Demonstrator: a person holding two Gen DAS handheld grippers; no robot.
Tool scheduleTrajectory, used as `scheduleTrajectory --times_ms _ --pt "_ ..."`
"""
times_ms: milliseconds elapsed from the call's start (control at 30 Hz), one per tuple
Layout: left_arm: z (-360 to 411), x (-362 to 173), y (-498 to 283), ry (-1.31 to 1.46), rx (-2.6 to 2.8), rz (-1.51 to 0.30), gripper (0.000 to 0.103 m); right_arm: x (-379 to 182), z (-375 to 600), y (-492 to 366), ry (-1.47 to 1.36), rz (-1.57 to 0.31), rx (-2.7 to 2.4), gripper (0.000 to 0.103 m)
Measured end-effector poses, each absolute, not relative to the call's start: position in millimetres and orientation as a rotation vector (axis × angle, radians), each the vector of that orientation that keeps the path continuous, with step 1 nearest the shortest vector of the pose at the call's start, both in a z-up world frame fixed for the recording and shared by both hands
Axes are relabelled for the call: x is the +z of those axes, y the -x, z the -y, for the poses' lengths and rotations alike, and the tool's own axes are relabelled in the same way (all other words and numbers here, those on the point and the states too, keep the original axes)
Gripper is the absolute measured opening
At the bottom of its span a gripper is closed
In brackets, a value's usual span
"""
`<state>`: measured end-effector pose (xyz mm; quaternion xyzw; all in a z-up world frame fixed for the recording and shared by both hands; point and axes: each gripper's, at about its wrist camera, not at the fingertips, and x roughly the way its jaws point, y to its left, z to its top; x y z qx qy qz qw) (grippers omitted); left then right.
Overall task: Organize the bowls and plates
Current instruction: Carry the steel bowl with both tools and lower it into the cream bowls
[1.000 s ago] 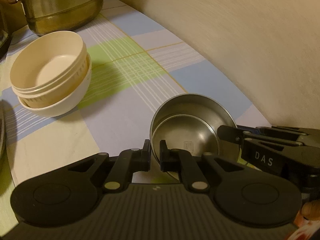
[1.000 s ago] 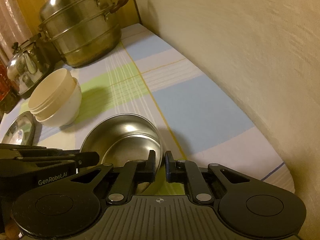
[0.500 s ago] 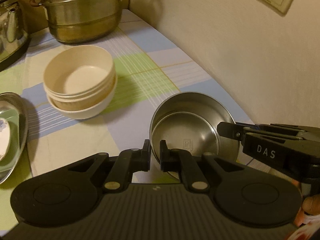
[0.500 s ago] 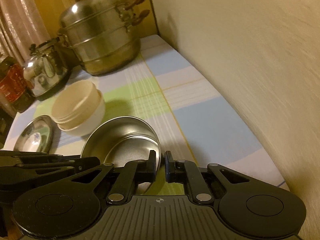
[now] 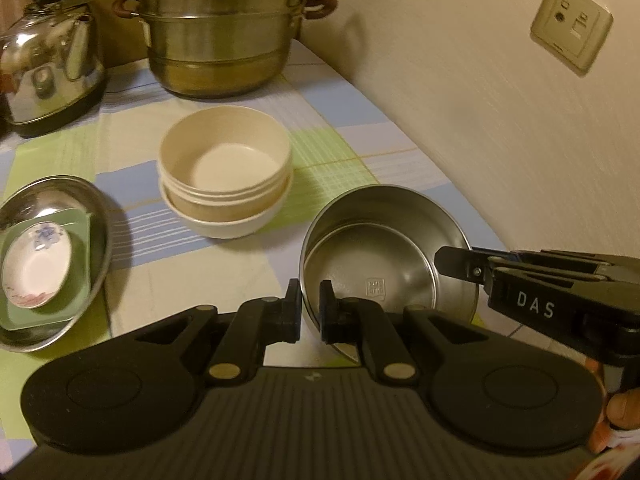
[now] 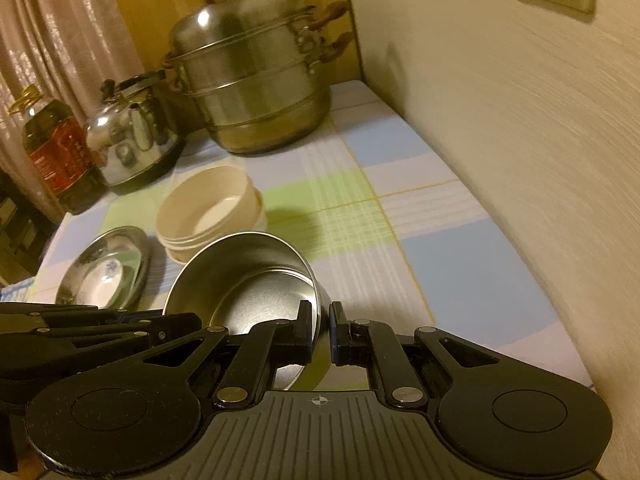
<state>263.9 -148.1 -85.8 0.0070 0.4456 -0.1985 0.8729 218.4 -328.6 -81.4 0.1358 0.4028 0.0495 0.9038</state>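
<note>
A steel bowl (image 5: 384, 256) with a second steel bowl nested inside hangs tilted above the checked tablecloth. My left gripper (image 5: 310, 304) is shut on its near rim. My right gripper (image 6: 320, 324) is shut on the rim of the same steel bowl (image 6: 248, 276) at the opposite side, and its tips show in the left wrist view (image 5: 460, 264). Behind stands a stack of cream bowls (image 5: 224, 168) (image 6: 208, 212). At the left lies a steel plate (image 5: 94, 200) (image 6: 80, 256) holding a green square dish and a small white saucer.
A tall steel steamer pot (image 5: 224, 28) and a kettle (image 5: 48, 64) stand at the table's far end, with an oil bottle (image 6: 56, 148) beside them. A wall (image 5: 480, 100) with a socket (image 5: 570, 32) runs along the right edge.
Both grippers have risen with the steel bowl between them. The cream bowls now sit lower and farther off, and the kettle, steamer and steel plate have come into view.
</note>
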Motion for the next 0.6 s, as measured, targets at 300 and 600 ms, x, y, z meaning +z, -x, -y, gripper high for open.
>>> scheduleTrajectory --times_ms 300,600 --pt "124 -69 -264 0.003 -0.364 -0.896 0.007 -68 306 -228 -0.255 -0.807 0.161 0.008" --pt "105 -51 -280 0.009 -0.317 -0.857 0.007 -52 285 -250 -0.233 -0.785 0.21 0.008"
